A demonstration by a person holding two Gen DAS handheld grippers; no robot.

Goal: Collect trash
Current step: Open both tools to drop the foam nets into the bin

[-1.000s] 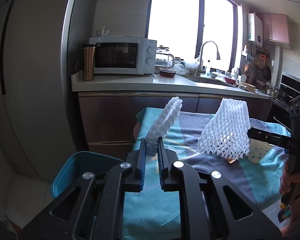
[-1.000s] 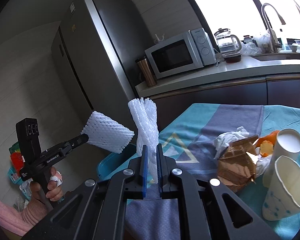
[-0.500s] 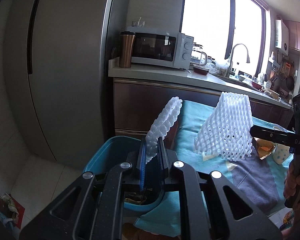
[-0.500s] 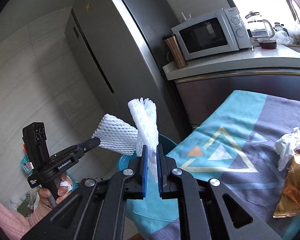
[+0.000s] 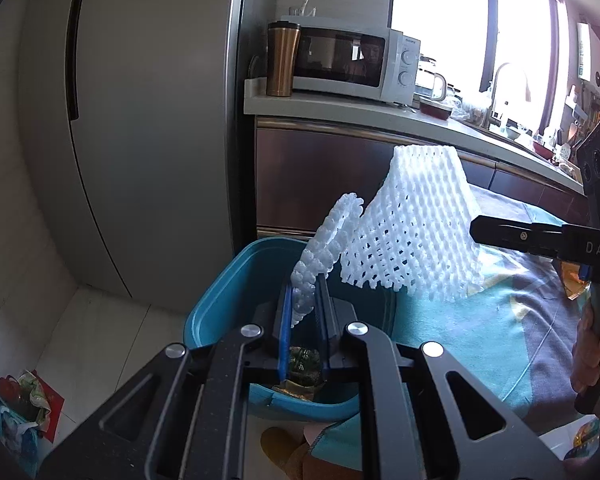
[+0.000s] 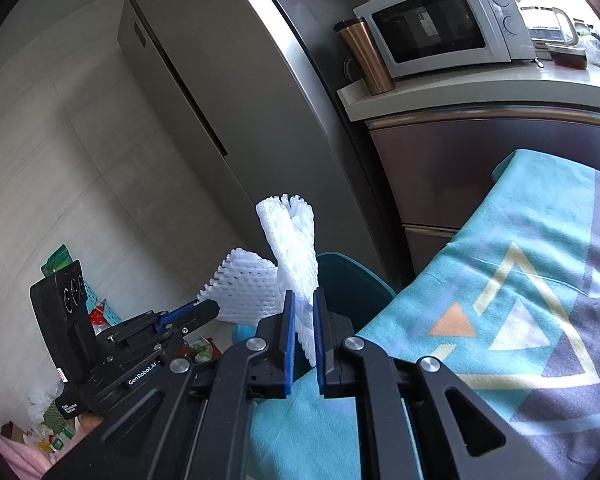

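White foam netting point(image 5: 318, 256), soft and knobbly, clamped in left claw point(image 5: 303, 312) at frame centre, above open teal bin point(image 5: 228, 300). Second foam net sleeve point(image 6: 294, 256), flattened lattice, clamped in right claw point(image 6: 301, 332) beside patterned teal cloth point(image 6: 500, 280). Steel fridge point(image 5: 140, 120) upper left.

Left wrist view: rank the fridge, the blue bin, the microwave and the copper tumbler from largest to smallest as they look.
1. Fridge, by far the largest.
2. Blue bin, partly hidden behind the tongs and much nearer the camera, so its rank over the microwave is unsure.
3. Microwave.
4. Copper tumbler, smallest.
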